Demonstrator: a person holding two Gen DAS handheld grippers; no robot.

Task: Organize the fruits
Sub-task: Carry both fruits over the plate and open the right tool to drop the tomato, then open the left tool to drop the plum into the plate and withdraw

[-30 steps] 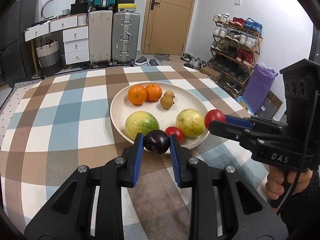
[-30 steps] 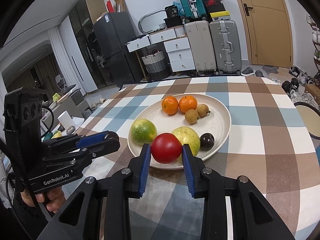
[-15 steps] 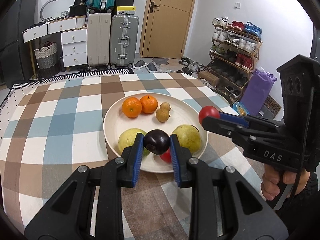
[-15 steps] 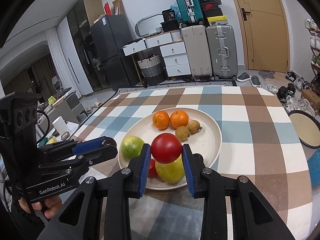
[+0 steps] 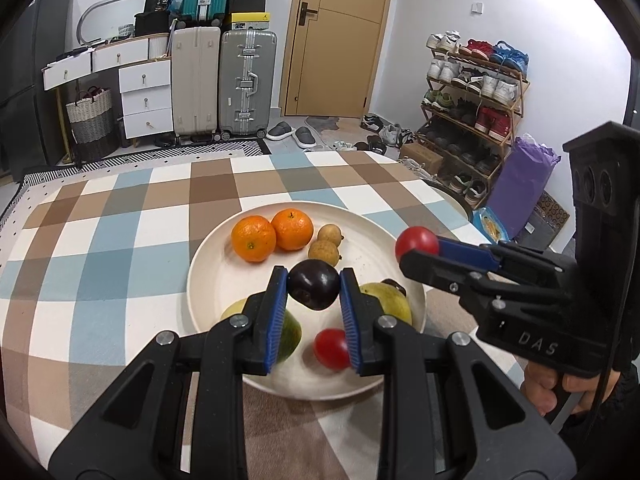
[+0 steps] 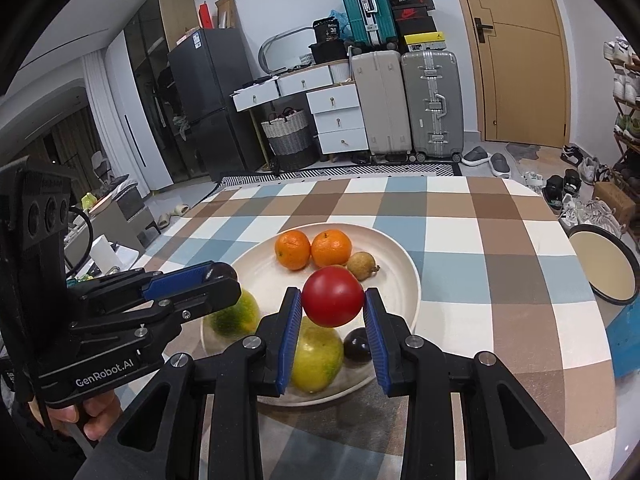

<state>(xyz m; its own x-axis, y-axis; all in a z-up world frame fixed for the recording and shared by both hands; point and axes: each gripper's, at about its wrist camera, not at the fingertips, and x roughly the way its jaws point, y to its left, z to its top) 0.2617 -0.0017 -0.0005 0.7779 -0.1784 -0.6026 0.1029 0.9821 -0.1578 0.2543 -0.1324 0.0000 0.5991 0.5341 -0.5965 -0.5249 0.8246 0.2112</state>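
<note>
Both claws are built of matte black plastic, with angular fingers cut through by triangular openings and fastened with round silver screws. The left claw (image 5: 314, 292) has ribbed blue pads (image 5: 277, 316) along the inner faces of its fingers, and white lettering "GenRobot.AI" runs along its side in the right wrist view. The right claw (image 6: 333, 308) carries the same blue pads (image 6: 289, 336); its body shows "DAS" in pale letters. Each handle has a tall black block with three round recesses and a thin black cable. Dark sleeves cover the wrists.
</note>
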